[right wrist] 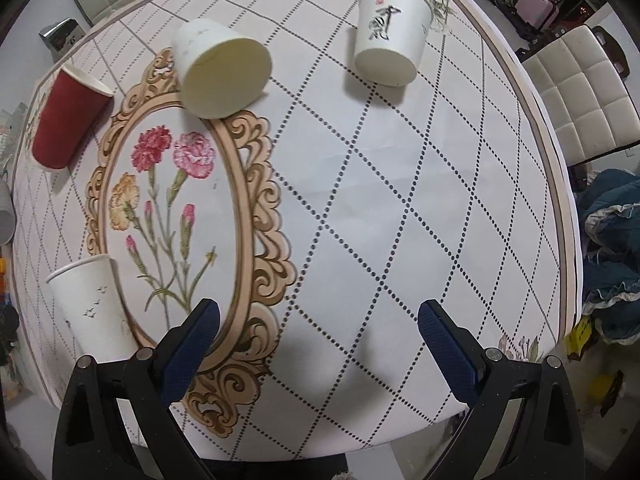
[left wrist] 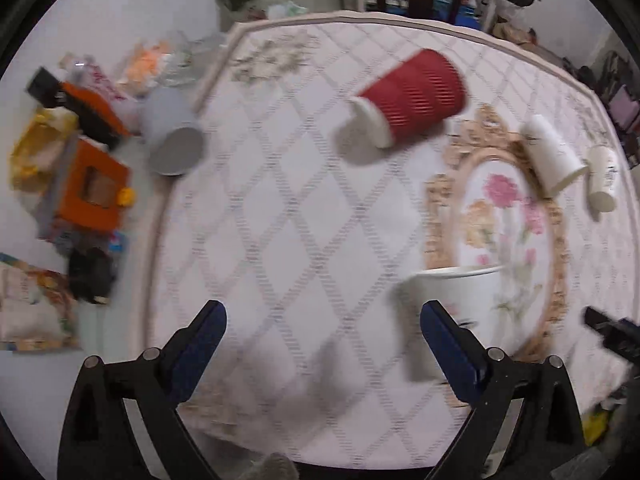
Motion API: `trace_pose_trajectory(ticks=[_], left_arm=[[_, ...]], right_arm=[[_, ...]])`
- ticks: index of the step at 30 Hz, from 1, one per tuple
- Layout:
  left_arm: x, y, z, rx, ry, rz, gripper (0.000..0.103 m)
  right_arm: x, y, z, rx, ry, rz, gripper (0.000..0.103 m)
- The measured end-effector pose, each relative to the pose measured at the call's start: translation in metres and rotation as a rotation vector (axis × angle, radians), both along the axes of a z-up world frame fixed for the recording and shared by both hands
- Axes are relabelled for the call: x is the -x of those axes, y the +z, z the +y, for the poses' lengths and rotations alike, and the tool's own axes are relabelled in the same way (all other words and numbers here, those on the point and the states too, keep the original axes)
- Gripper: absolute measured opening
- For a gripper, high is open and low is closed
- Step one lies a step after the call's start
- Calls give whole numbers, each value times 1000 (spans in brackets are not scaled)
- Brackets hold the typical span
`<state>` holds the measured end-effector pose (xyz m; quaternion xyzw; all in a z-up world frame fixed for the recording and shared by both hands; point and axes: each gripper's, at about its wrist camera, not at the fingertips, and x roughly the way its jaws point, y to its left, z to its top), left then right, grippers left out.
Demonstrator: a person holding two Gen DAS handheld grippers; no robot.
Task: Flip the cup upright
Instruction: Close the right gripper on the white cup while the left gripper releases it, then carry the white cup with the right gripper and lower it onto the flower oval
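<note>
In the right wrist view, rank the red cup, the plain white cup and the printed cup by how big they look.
1. Plain white cup, looks largest.
2. Red cup and printed cup look similar; fisheye distortion and distance make ranking them unsure.

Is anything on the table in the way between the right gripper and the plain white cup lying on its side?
Nothing visible. The right gripper is open and empty, and only bare tablecloth lies between it and the white cup. The red cup and printed cup sit off to either side.
</note>
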<state>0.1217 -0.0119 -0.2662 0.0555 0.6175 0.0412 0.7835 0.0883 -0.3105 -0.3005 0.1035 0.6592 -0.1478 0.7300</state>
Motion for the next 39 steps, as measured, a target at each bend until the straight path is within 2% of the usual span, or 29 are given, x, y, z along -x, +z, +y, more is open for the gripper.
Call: trace_pose_trajectory(ticks=[2,7,15,26,31,33,34,39], left_arm=[[7,-3,8,-38,17,-7,99],[17,-20,39,-83,72,14,99],[30,-36,71,-101,119,45,99],[33,-50,89,-96,143,90,99],[30,-54,89,-86,138,97,99],[29,-55,88,-80,133,97,99],[28,-56,87,-77,131,98,99],[25,-57,85,-68,118,103,99]], right_arm=[[-2,6,4,-2,11,-7,101],[8,-1,52,-7,72,-16,101],[-11,-4,113,-24,193,-3,100],[-41,-19,190,-21,315,19,100],[-56,-32,206,15,340,68,86],[-59,-38,209,23,340,95,67],[-60,-40,209,23,336,106,62],[-64,-42,203,-11,263,110,62]])
